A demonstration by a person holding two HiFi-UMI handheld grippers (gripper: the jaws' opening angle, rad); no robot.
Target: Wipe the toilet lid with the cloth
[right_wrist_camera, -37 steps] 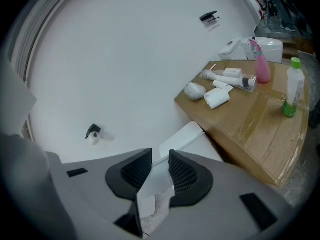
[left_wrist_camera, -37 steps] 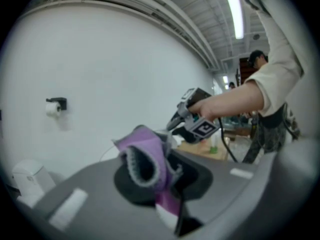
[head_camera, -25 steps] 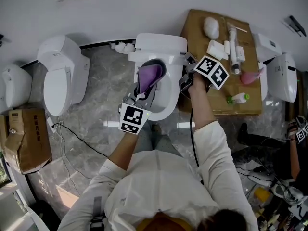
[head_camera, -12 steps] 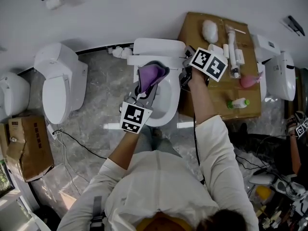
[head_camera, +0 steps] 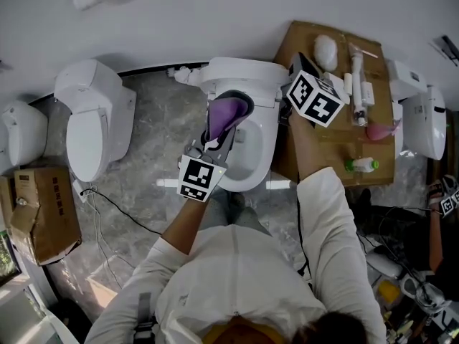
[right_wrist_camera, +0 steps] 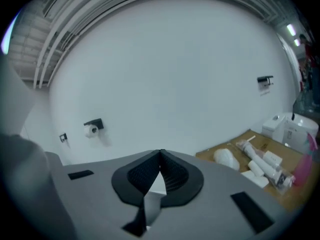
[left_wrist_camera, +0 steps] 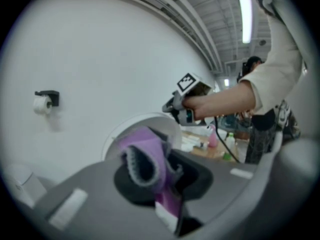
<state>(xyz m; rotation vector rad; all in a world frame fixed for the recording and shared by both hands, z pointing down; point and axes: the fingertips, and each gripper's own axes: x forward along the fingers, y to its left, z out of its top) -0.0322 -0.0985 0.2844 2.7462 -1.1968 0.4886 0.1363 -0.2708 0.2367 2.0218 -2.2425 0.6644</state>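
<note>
The left claw (head_camera: 214,142) is closed on one end of a folded purple cloth (head_camera: 229,112) with a grey inner side, and it holds the cloth over the rear part of the white toilet (head_camera: 264,149), close to the tank (head_camera: 247,72). In the left gripper view a rounded white face stands directly behind the cloth. I take it for the white toilet lid (left_wrist_camera: 167,121), perhaps raised, but the head view does not make this sure. The right claw (right_wrist_camera: 160,156) is fully closed with nothing between its jaws, and it hangs above the left edge of the brown cardboard top (head_camera: 333,145) beside the toilet, apart from the lid. As I judge it, the first part is done: the cloth is taken and brought to the lid. The wiping itself seems to be at its beginning or in its course, and no picture shows which area is already wiped. The long axis of the cloth runs from the claw toward the tank and the wall, a little to the right, and its free folded end points away from the person.
</note>
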